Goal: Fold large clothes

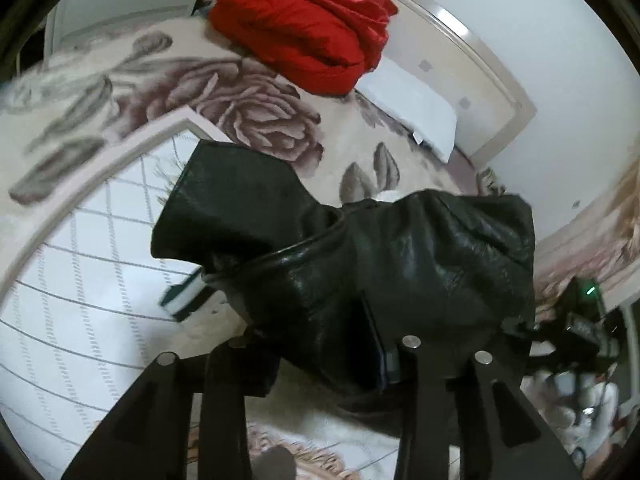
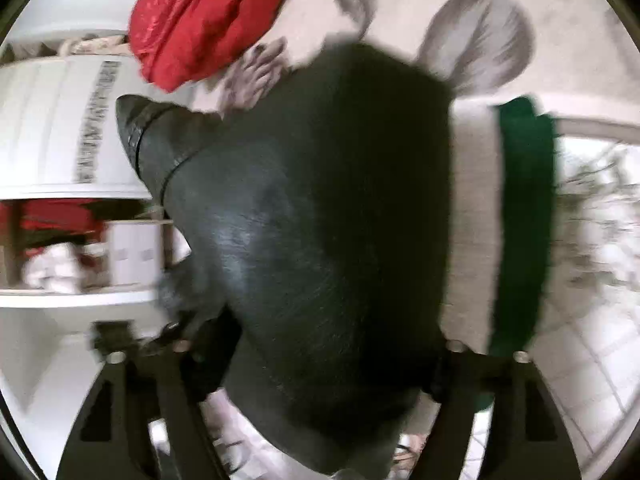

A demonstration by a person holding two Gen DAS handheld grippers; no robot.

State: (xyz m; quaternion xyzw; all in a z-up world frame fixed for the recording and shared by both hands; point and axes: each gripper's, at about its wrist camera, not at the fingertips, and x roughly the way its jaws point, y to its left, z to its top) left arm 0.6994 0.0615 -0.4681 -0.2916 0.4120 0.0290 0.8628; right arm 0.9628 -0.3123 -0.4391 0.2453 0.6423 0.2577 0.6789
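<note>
1. The black leather jacket (image 1: 360, 248) lies bunched on the bed's rose-patterned blanket (image 1: 256, 112), partly between both grippers' jaws.
2. Left gripper (image 1: 320, 354) half spread, right gripper (image 2: 320, 354) wide; neither visibly pinches.
3. Likely heavy, supple, slick: grip seams or collar.

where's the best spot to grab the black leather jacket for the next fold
Probably the flat flap of the black leather jacket that juts out over the white quilted cover. It is a thin, free edge, unlike the bunched bulk nearer the left gripper. Come in from the cover side, jaws across the edge.
</note>
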